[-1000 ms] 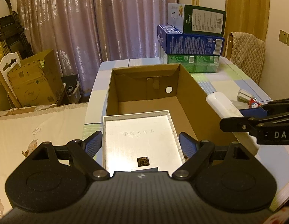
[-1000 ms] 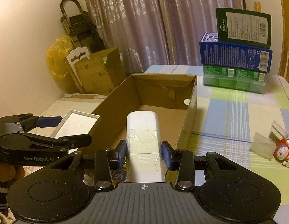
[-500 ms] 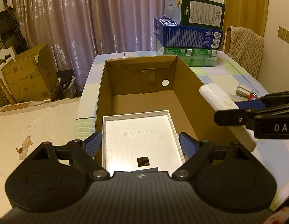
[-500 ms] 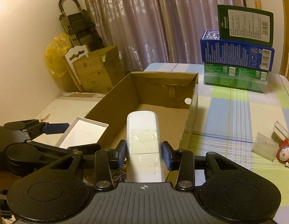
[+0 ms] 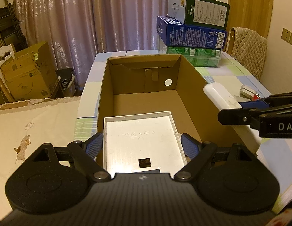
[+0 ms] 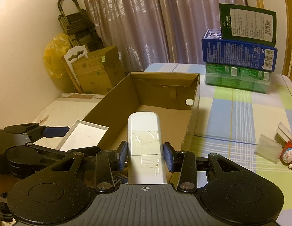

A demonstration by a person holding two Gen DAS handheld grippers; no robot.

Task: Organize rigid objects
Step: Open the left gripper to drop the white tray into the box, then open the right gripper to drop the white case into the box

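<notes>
You held a white tray [image 5: 140, 141] in your left gripper [image 5: 142, 146], clamped by its two long sides, over the near end of the open box [image 5: 191, 86]. Your right gripper [image 6: 145, 155] was closed on a white remote [image 6: 144, 131], above the box's near right part. To do this step well, I think you should have lowered the tray flat to the box floor first, at the near left, then laid the remote beside it, not on top.
</notes>
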